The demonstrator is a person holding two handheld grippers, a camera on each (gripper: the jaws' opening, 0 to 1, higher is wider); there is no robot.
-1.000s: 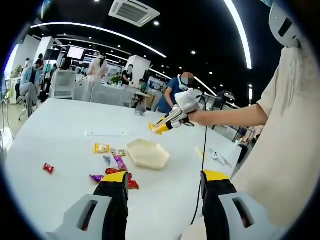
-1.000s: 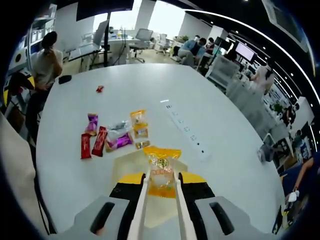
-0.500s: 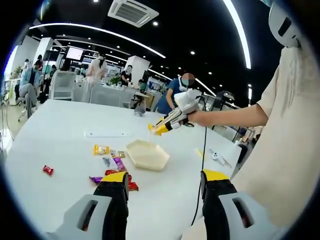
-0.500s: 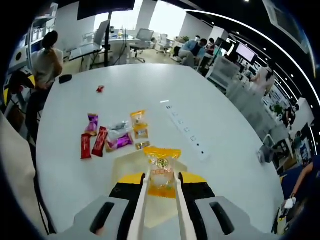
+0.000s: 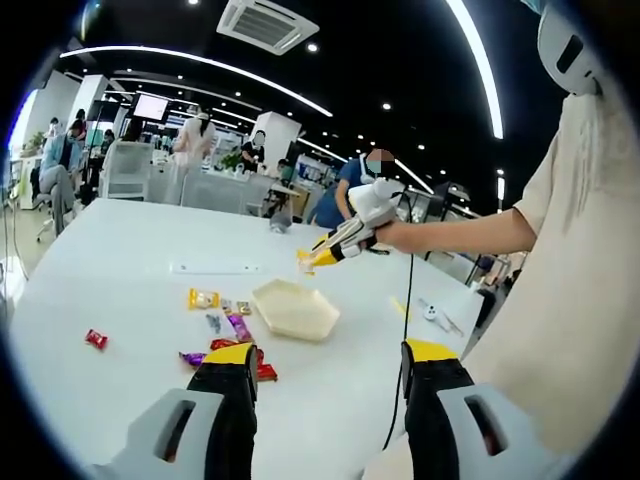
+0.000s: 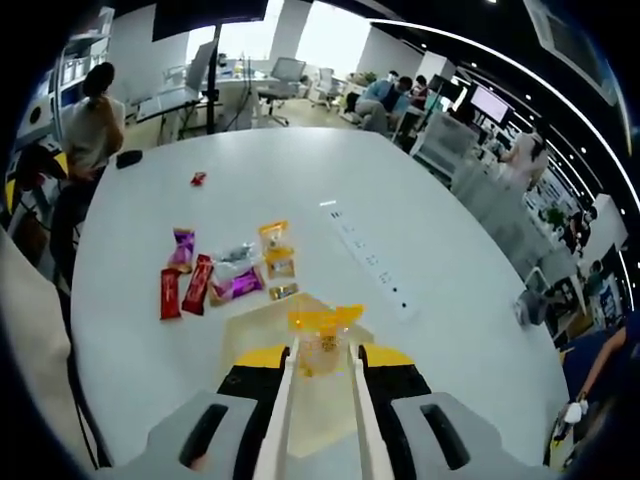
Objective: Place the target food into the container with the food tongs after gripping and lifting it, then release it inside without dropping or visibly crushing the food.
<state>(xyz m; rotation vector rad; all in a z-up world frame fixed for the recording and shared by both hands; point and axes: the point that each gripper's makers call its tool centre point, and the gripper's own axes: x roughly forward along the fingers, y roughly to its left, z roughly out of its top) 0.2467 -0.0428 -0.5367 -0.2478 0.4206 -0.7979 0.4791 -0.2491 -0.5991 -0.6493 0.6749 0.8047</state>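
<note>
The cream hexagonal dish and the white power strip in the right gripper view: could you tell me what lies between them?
In the right gripper view, only bare white table lies between the cream hexagonal dish and the power strip; the snack packets lie off to the dish's other side.

White table with snack packets, tray, power strip.

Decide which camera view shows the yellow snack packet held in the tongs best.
The right gripper view: the yellow snack packet sits close, between the tongs. The left gripper view shows it small and distant, above the cream tray.
</note>
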